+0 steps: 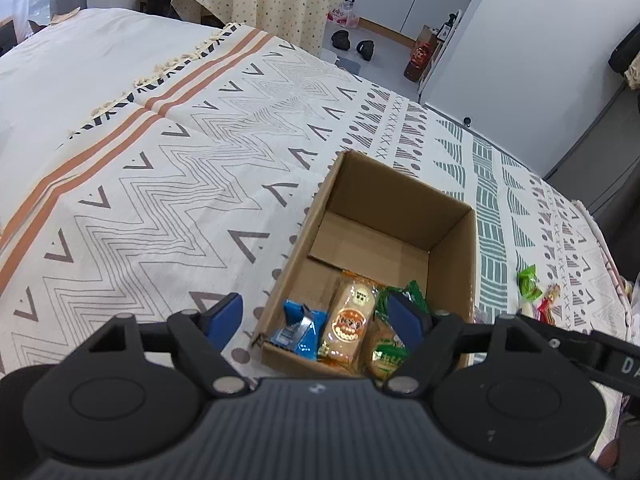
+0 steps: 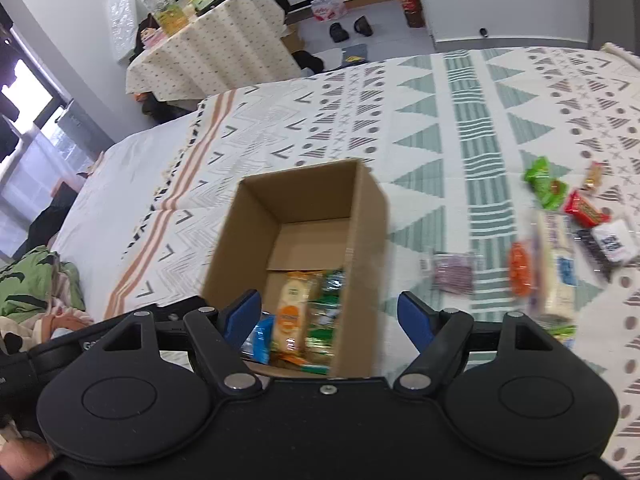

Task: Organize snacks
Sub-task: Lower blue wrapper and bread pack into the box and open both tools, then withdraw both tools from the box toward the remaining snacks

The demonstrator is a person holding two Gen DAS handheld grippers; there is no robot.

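Snacks [image 1: 347, 322] lay packed at the near end of an open box [image 1: 452, 240] on the bed [image 1: 160, 184]: a blue packet [image 1: 298, 330], an orange cracker pack and green wrappers [image 1: 414, 290]. More snacks [image 2: 552, 236] lay loose on the blanket to the box's right. Left claw [image 1: 320, 322] and right claw [image 2: 330, 316] both hung released above the box, jaws apart, grasping nothing.

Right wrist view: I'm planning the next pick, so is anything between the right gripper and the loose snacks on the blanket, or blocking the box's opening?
Nothing visible does. The right gripper is open and empty; the snacks lie loose on the blanket, beside the cardboard box, whose top is open.
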